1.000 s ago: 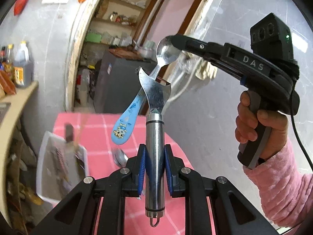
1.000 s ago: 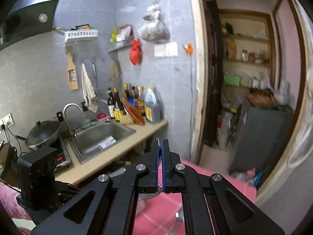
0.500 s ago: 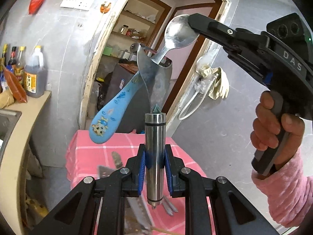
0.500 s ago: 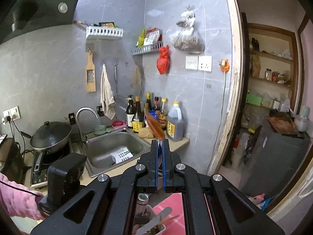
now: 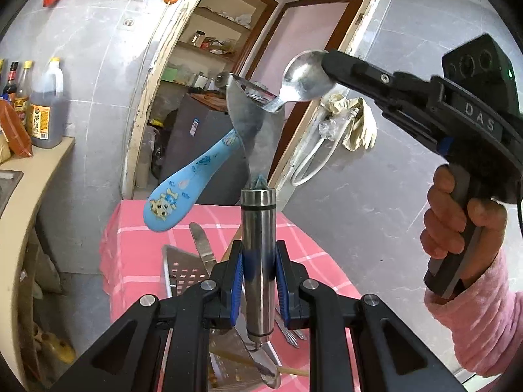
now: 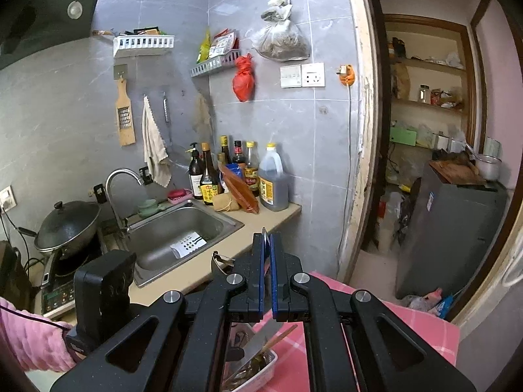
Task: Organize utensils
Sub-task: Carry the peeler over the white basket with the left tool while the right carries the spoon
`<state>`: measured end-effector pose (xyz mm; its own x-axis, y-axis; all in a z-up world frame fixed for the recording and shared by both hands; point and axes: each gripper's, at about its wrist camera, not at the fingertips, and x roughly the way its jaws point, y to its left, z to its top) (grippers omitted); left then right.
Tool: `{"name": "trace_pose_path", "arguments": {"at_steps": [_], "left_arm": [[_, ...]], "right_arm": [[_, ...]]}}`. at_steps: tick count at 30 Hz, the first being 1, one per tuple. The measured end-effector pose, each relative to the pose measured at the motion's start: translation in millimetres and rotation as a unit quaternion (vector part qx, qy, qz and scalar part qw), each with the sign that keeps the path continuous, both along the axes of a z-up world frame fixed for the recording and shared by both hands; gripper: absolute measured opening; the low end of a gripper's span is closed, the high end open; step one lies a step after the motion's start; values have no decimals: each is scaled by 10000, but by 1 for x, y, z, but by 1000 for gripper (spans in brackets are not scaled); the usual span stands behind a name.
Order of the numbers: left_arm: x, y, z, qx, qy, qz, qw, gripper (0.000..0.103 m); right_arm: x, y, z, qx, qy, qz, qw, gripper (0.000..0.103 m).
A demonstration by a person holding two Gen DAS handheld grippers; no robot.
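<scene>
My left gripper (image 5: 260, 261) is shut on the round steel handle of a peeler (image 5: 258, 222), which stands upright with its forked blade head at the top. My right gripper (image 5: 327, 62) reaches in from the right, held by a hand in a pink sleeve, and is shut on the bowl of a spoon (image 5: 304, 78). The spoon's blue cartoon handle slants down to the left behind the peeler head. In the right wrist view the right gripper (image 6: 267, 245) shows only a thin edge of the spoon between its blue pads. The peeler head (image 6: 219, 260) peeks up at its left.
A table with a pink checked cloth (image 5: 137, 238) lies below both grippers. On it stands a white tray (image 6: 273, 359) holding a perforated steel tool (image 5: 183, 271), a knife, forks and chopsticks. A counter with a sink (image 6: 183, 228), bottles and a wok runs along the left wall.
Both grippers have moved over the table and sunk a little, so the utensil tray now lies right under the left gripper. The holds on the peeler and the spoon are unchanged.
</scene>
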<state>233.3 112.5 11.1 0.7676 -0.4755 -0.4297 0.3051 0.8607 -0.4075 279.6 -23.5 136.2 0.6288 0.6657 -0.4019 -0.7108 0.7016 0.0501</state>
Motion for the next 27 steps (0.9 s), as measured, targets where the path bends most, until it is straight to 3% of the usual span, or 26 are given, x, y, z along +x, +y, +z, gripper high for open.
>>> {"name": "trace_pose_path", "arguments": {"at_steps": [9, 13, 20, 27], "left_arm": [[-13, 11, 11, 113, -178, 123, 9997, 17], [-14, 15, 6, 67, -270, 184, 9994, 17], [-15, 7, -2, 308, -561, 141, 9978, 17], [-16, 4, -11, 394, -589, 84, 9975, 17]], "right_arm": [[7, -9, -4, 314, 223, -69, 9992, 3], [6, -12, -12, 350, 322, -118, 9988, 3], [0, -17, -18, 380, 374, -172, 9984, 3], [-5, -23, -25, 405, 407, -227, 9981, 3]]}}
